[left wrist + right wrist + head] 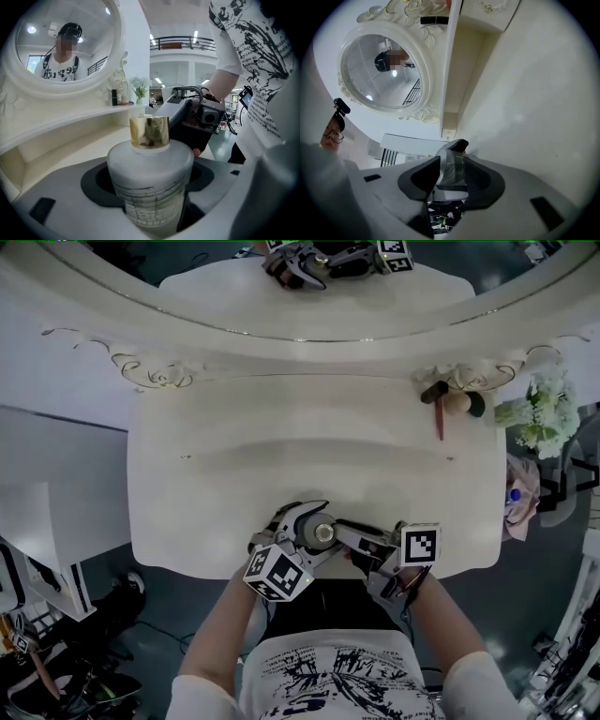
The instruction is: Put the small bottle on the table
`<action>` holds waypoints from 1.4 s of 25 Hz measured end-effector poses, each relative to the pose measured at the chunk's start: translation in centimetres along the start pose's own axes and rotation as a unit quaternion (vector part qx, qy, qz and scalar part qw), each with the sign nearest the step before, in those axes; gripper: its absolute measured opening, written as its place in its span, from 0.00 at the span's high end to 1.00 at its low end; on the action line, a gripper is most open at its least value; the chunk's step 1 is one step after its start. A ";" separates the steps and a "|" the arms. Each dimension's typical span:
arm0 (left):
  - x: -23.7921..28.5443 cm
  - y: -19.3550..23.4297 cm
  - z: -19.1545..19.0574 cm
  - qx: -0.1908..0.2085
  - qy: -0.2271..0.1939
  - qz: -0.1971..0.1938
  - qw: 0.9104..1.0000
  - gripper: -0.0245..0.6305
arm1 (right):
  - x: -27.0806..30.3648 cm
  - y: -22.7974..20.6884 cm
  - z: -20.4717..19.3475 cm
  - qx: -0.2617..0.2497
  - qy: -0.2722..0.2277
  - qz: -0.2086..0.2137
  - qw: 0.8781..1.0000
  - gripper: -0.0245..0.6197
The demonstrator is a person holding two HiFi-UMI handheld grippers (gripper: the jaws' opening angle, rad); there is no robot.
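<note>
The left gripper's [302, 521] jaws grasp the small bottle [150, 164] by its frosted body, gold cap up. The right gripper's [452, 176] jaws clench the same bottle, at the white surface's [309, 456] near edge.

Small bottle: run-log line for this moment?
left gripper: shut on small bottle | right gripper: shut on it too | place: over table front edge
</note>
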State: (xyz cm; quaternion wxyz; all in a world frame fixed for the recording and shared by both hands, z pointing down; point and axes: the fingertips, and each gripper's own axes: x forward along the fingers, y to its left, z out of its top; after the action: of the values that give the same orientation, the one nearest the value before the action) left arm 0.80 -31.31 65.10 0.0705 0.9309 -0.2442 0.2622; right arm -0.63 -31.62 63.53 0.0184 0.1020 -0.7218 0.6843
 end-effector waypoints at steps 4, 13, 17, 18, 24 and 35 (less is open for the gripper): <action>0.0 0.2 -0.2 0.002 0.008 0.008 1.000 0.42 | 0.3 0.5 0.1 -0.003 -0.005 0.001 1.000 0.71; -1.4 0.0 -1.7 -0.009 0.035 0.008 0.999 0.42 | 1.2 1.2 -0.2 0.018 -0.019 -0.003 1.000 0.72; -2.6 0.2 -2.0 -0.012 0.039 0.028 0.999 0.42 | 1.2 1.2 -0.4 0.021 -0.029 -0.020 0.999 0.72; -2.9 0.3 -2.2 -0.015 0.040 0.036 0.998 0.42 | 1.1 1.2 -0.4 0.019 -0.030 -0.027 0.999 0.73; -6.0 0.5 -4.9 -0.059 0.079 0.097 0.990 0.42 | 0.7 0.9 -0.7 -0.015 -0.034 -0.092 0.995 0.75; -14.1 2.9 1.7 -0.113 -0.036 0.202 0.972 0.90 | -0.8 5.4 -1.1 -0.160 -0.080 -0.174 0.968 0.91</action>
State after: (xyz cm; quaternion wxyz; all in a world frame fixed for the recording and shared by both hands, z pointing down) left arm -10.29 -28.38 56.29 0.1117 0.8572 -0.4576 0.2080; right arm -0.86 -30.21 58.19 0.0952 0.2762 -0.7923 0.5356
